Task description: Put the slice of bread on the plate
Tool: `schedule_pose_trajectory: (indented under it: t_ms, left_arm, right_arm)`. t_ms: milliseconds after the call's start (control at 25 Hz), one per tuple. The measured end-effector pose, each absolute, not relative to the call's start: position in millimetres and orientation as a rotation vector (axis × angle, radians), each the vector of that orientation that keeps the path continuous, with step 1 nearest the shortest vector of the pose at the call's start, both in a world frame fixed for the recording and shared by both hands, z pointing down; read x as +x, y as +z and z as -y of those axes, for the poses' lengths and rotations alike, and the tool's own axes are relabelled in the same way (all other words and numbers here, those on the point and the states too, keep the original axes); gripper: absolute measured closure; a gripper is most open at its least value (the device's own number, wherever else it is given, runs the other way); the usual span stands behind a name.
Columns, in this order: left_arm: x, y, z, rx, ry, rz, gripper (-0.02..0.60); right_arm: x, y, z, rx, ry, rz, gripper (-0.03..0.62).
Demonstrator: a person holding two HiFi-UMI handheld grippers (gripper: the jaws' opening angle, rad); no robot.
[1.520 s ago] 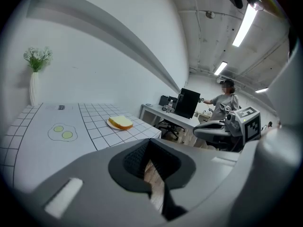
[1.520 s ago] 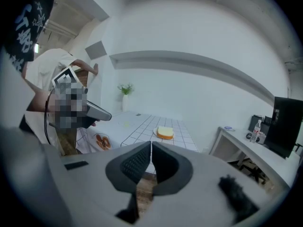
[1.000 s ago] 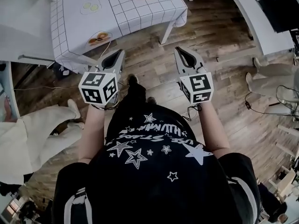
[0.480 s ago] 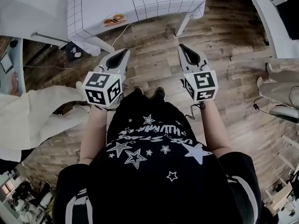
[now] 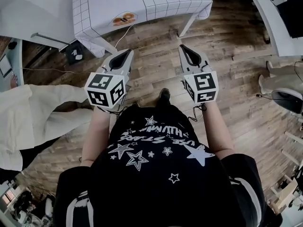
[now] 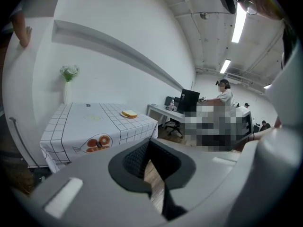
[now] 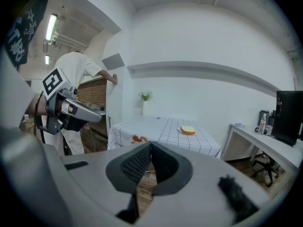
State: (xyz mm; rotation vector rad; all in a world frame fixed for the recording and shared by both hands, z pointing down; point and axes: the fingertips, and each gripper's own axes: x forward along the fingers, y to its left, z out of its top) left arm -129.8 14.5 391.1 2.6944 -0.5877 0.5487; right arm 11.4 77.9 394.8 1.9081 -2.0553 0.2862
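The slice of bread (image 6: 129,113) lies on a small white plate on the far side of a table with a white checked cloth (image 5: 142,4); the right gripper view shows the bread (image 7: 188,130) too. The head view cuts it off. Both grippers are held out over the wooden floor, short of the table. My left gripper (image 5: 127,56) is shut and empty, its tips meeting (image 6: 149,143). My right gripper (image 5: 183,49) is shut with nothing between its jaws (image 7: 150,145). The left gripper (image 7: 97,118) also shows at the left of the right gripper view.
A person in white clothes (image 5: 28,122) stands close at the left. A white desk (image 5: 274,13) runs along the right, with monitors and a chair (image 6: 182,105). A vase of flowers (image 6: 68,74) stands at the table's back. The cloth bears an orange print (image 5: 124,19).
In the head view the table has slid up and to the right, and the bread has left the top edge. Both grippers travelled along with the person, still shut.
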Motion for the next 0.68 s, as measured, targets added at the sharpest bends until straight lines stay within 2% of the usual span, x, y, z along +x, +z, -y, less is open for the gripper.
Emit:
schedule_pose_trajectory:
  t_ms: [320, 680]
  left_arm:
    - [-180.4, 388.7, -10.4, 2.743, 0.48, 0.515, 0.572]
    - [-184.9, 338.9, -50.3, 2.77, 0.502, 0.44, 0.572]
  right_arm:
    - [-61.4, 383.3, -83.2, 1.92, 0.219, 2.007, 0.579]
    - [-74.3, 334.3, -130.6, 1.951, 0.212, 1.958, 0.579]
